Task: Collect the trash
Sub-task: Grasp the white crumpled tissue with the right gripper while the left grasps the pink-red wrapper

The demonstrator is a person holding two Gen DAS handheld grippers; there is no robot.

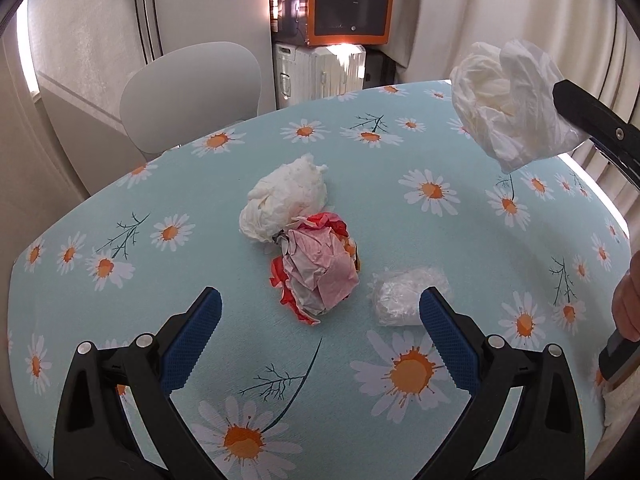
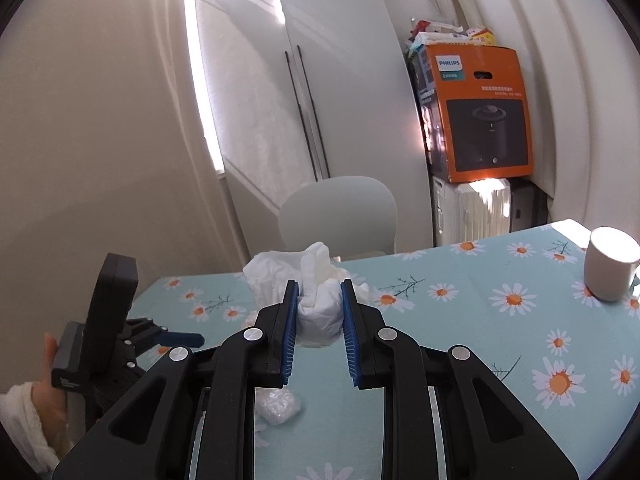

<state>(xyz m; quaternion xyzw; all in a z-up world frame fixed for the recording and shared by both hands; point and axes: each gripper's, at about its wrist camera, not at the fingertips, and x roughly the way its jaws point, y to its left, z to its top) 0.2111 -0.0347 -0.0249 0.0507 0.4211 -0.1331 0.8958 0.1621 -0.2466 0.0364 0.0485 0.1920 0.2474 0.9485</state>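
Trash lies on the daisy tablecloth (image 1: 400,208): from the left wrist, a white tissue wad (image 1: 286,200) touches a pink-and-red paper ball (image 1: 318,270), with a clear plastic lump (image 1: 404,296) just beside. The left gripper (image 1: 320,308) hangs wide and empty. From the right wrist, the right gripper (image 2: 320,300) pinches a crumpled white tissue (image 2: 316,292) above the table, near a white cup (image 2: 610,264).
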